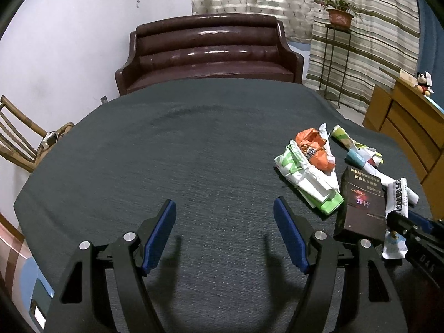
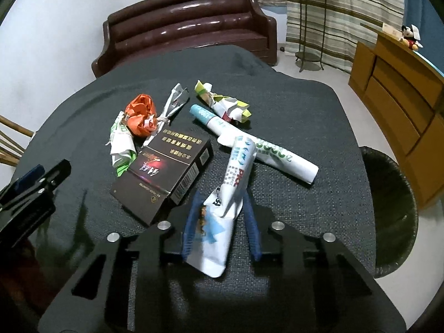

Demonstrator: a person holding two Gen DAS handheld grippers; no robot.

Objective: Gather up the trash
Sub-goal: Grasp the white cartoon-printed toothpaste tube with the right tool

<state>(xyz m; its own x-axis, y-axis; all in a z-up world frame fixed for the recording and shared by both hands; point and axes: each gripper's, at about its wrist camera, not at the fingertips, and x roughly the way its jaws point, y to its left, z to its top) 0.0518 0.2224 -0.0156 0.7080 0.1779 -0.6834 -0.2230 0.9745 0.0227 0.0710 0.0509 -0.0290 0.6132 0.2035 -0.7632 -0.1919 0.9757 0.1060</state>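
In the left wrist view, the left gripper (image 1: pixel 224 233) hangs low over the near part of the table (image 1: pixel 194 144), its blue fingers (image 1: pixel 159 236) spread wide with only the dark cloth between them. The trash lies towards the table's right edge: an orange wrapper (image 1: pixel 312 145) on a green-and-white bag (image 1: pixel 308 180), a dark box (image 1: pixel 360 199) just beside them, and crumpled papers (image 1: pixel 358 149) behind the box. The right gripper (image 1: pixel 416 236) shows at the near right corner, beside the box. A brown sofa (image 1: pixel 208 52) stands beyond the far edge.

In the right wrist view, the right gripper (image 2: pixel 220 222) pinches a folded white paper packet (image 2: pixel 219 233) between its blue fingers (image 2: pixel 191 222), near the table's front edge. The packet's printed end rests on a long rolled paper (image 2: pixel 258 149). The dark box (image 2: pixel 163 172) lies just left of the packet, the orange wrapper (image 2: pixel 140 115) and green-and-white bag (image 2: pixel 122 144) behind it. A dark bin (image 2: pixel 394 216) stands beyond the right edge.
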